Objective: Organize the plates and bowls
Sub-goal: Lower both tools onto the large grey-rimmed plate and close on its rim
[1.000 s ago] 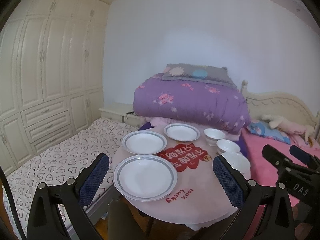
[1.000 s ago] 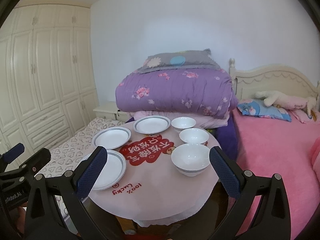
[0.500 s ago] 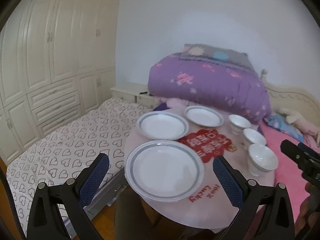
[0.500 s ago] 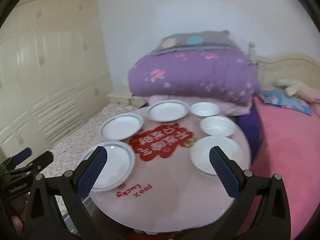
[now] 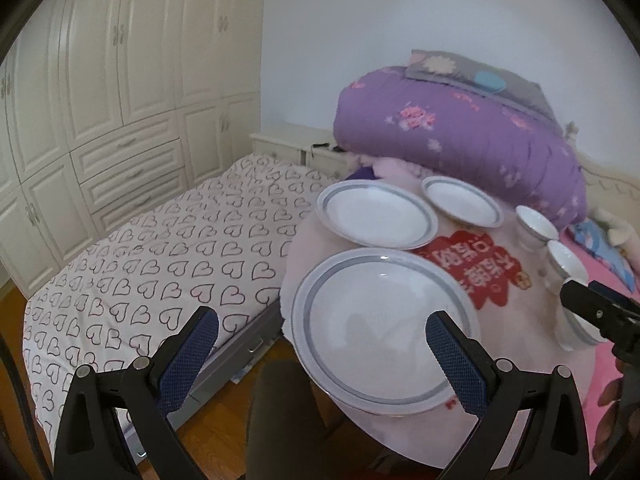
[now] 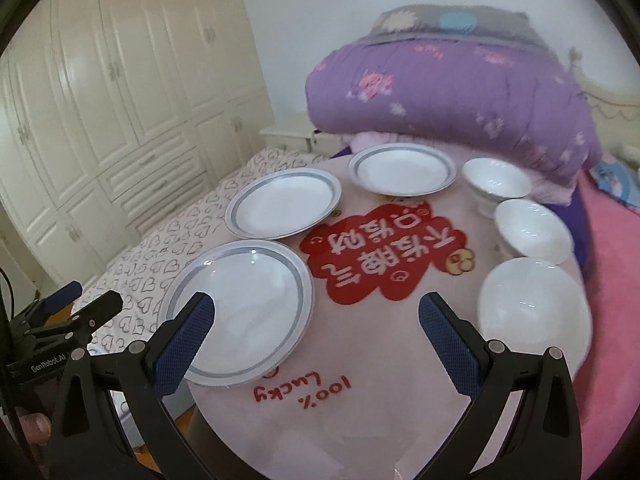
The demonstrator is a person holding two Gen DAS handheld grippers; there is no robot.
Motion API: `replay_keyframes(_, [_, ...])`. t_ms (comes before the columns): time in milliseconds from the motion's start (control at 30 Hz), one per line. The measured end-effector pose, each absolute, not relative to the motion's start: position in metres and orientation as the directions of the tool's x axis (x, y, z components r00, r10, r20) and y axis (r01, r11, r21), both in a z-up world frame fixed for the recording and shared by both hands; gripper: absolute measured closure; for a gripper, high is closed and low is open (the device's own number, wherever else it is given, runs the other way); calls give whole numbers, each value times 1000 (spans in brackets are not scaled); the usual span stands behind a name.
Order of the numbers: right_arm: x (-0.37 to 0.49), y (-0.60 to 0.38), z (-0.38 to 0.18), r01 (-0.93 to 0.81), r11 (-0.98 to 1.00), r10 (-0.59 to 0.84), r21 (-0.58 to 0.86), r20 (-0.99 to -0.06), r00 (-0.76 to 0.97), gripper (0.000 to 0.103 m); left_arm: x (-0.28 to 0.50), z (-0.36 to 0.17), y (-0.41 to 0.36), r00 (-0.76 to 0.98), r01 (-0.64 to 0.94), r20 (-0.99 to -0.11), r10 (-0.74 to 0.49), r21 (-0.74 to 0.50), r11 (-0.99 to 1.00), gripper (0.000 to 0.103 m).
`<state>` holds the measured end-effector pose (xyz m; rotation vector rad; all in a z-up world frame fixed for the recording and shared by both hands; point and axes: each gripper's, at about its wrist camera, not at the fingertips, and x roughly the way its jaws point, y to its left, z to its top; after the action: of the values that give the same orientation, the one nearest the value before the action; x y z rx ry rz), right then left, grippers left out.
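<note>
Three plates show in my left wrist view, in a row down the left of the round worktop (image 5: 520,340). A second ago they sat far ahead; now the nearest plate (image 5: 384,328) fills the space past my left hand-held gripper (image 5: 320,344), jaws wide, empty.

Right wrist view: right hand-held gripper (image 6: 316,336) likewise wide and empty, closer in than before, big bowl (image 6: 532,316) just beside its right finger, two smaller bowls beyond. Nothing stacked yet; I judge both approaches nearly done, first grasps next.
</note>
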<state>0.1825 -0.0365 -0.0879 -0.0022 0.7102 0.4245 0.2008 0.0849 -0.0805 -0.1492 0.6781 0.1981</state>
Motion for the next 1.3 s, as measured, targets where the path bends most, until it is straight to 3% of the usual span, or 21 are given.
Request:
replay_keyframes(633, [258, -11, -149, -360, 919, 342, 158, -773, 534, 0, 294, -144, 135, 658, -287, -745, 106, -118, 951, 1])
replay_keyframes(867, [273, 3, -162, -392, 906, 350, 160, -805, 479, 13, 313, -161, 154, 638, -290, -768, 61, -166, 942, 3])
replay_keyframes(1033, [282, 9, -171, -402, 898, 360, 178, -822, 442, 20, 323, -172, 166, 619, -273, -785, 12, -201, 941, 17])
replay_keyframes(1300, [288, 15, -181, -408, 885, 389, 224, -838, 383, 30, 340, -186, 180, 585, -245, -808, -66, -254, 936, 53])
